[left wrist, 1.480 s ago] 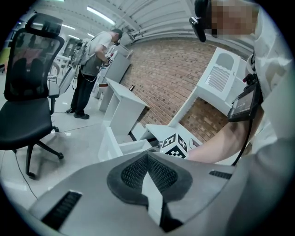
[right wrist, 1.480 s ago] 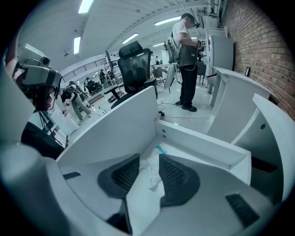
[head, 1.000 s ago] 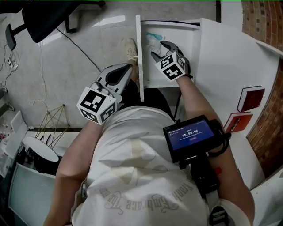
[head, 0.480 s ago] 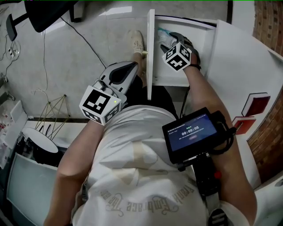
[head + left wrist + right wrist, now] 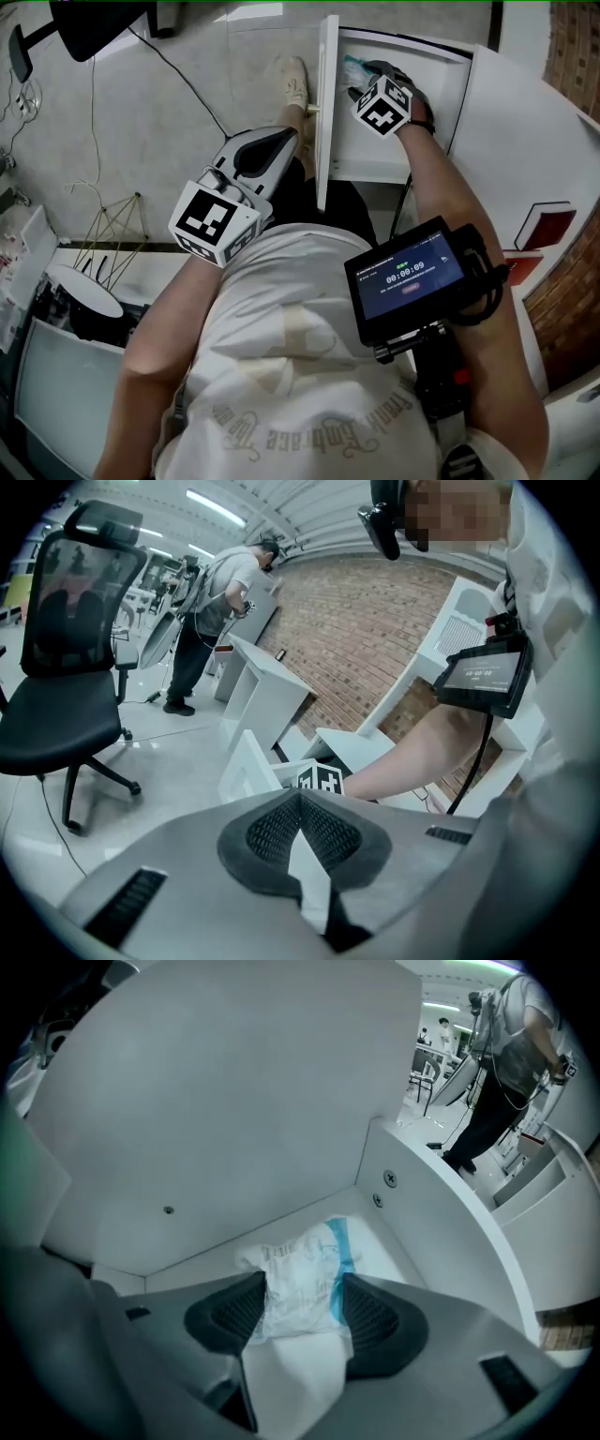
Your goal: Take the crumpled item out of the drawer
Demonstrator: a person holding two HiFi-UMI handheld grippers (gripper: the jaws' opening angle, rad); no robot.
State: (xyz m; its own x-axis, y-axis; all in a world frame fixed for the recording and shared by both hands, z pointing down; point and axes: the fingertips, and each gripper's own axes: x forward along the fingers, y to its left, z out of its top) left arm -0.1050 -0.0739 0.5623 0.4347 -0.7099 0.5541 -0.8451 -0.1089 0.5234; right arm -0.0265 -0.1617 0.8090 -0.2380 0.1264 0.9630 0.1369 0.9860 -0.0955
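The crumpled item [image 5: 309,1255] is a white wrapper with a blue stripe, lying on the floor of the open white drawer [image 5: 403,1232]. My right gripper [image 5: 302,1290] points steeply down into the drawer and straddles the wrapper, which fills the gap between the dark pads. The jaws have just been closing a little but still stand wide. In the head view the right gripper [image 5: 366,82] is inside the drawer [image 5: 328,112], over the wrapper [image 5: 352,66]. My left gripper [image 5: 286,141] hangs shut and empty left of the drawer front; the left gripper view shows its jaws [image 5: 300,803] together.
A white desk top [image 5: 525,141] lies right of the drawer, with red boxes [image 5: 547,220] on it. A screen [image 5: 412,281] is strapped to the right forearm. A shoe [image 5: 295,80] stands by the drawer front. A black office chair [image 5: 66,667] and another person [image 5: 220,592] are farther off.
The right gripper has sunk deeper into the drawer and rolled, coming down around the wrapper. The left gripper has stayed in place.
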